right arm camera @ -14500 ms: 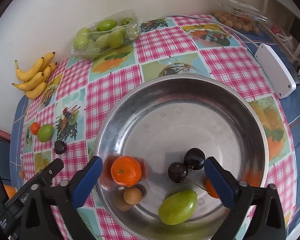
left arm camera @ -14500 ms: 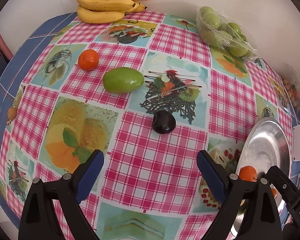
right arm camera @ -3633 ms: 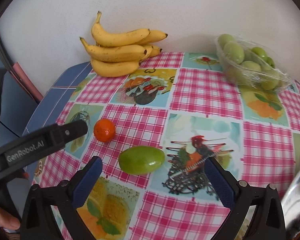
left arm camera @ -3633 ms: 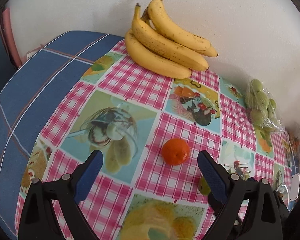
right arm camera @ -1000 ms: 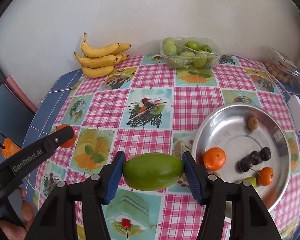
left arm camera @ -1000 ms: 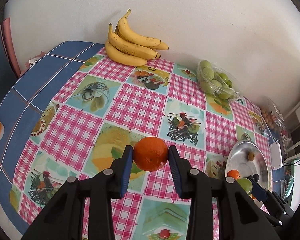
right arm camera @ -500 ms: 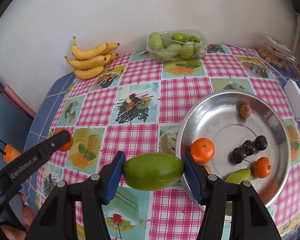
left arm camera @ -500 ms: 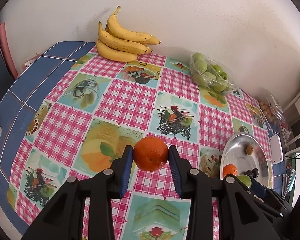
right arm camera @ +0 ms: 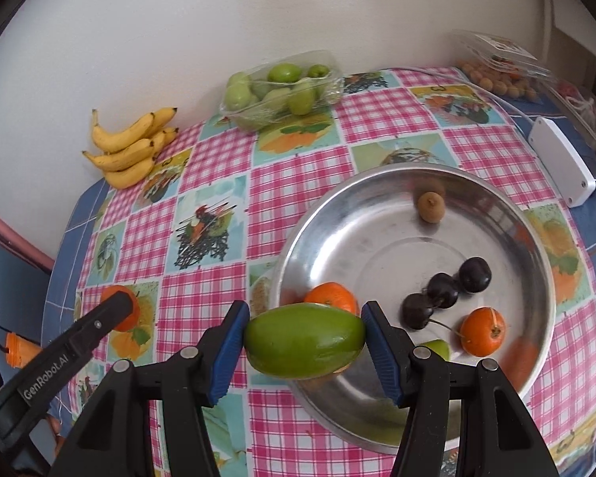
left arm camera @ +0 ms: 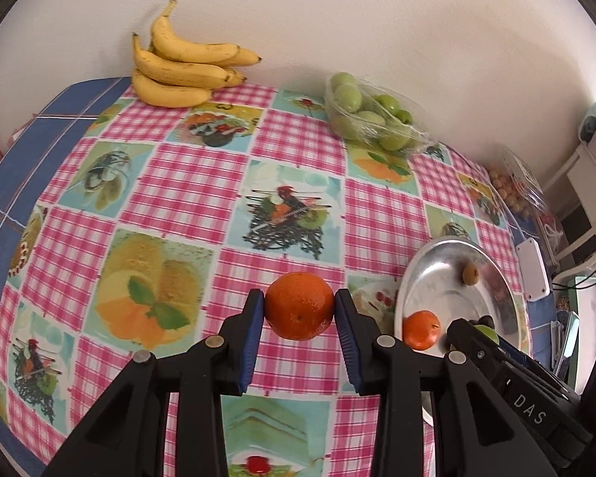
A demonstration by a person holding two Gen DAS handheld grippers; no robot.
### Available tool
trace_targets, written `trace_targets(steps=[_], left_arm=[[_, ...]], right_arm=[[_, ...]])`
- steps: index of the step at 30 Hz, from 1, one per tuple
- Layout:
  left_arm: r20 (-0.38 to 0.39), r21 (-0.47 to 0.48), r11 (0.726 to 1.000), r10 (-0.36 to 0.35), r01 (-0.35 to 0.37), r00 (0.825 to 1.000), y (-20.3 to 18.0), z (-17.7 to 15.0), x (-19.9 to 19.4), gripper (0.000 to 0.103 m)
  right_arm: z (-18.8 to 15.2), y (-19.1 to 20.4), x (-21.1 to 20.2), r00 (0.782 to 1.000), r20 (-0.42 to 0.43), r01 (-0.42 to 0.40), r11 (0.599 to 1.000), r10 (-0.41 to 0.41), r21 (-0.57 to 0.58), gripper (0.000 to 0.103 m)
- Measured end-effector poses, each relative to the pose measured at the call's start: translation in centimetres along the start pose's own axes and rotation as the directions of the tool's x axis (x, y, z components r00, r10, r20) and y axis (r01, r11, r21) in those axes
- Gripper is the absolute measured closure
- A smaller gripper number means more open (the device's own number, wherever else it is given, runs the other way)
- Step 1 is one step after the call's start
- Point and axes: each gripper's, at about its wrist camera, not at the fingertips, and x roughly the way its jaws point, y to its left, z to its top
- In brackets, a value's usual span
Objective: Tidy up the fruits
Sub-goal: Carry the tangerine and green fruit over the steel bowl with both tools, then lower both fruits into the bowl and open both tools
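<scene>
While both grippers grip fruit, the metal bowl (right arm camera: 536, 238) waits right.
Left gripper (left arm camera: 299, 307) clamps the orange (left arm camera: 299, 305); right gripper (right arm camera: 304, 341) clamps the green fruit (right arm camera: 304, 341) over the bowl's near-left rim.

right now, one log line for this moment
left tool: holds orange | right tool: holds green mango at bowl rim | phase: carrying to bowl

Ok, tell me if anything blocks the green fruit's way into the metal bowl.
Nothing visible does. The right gripper holds the green fruit above the metal bowl near its rim; bare metal lies mid-bowl.
</scene>
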Motion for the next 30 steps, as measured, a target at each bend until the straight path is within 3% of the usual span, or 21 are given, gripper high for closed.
trace_targets(steps=[14, 20, 30], left_arm=[[-0.031, 0.176, 0.984, -0.023, 0.028, 0.999, -6.2, -1.1, 1.8, 0.065], [-0.031, 0.238, 0.970, -0.038, 0.044, 0.999, -8.4, -1.3, 2.5, 0.065], [-0.030, 0.260, 0.962, -0.083, 0.089, 0.996, -10.8, -0.8, 4.4, 0.065]], right_arm=[[1.0, -5.1, 0.0, 0.996, 0.003, 0.086, 0.991, -0.086, 0.103, 0.041], [1.3, -6.7, 0.1, 0.996, 0.010, 0.086, 0.986, -0.088, 0.140, 0.041], [2.0, -8.0, 0.8, 0.994, 0.037, 0.091, 0.982, -0.099, 0.165, 0.041]])
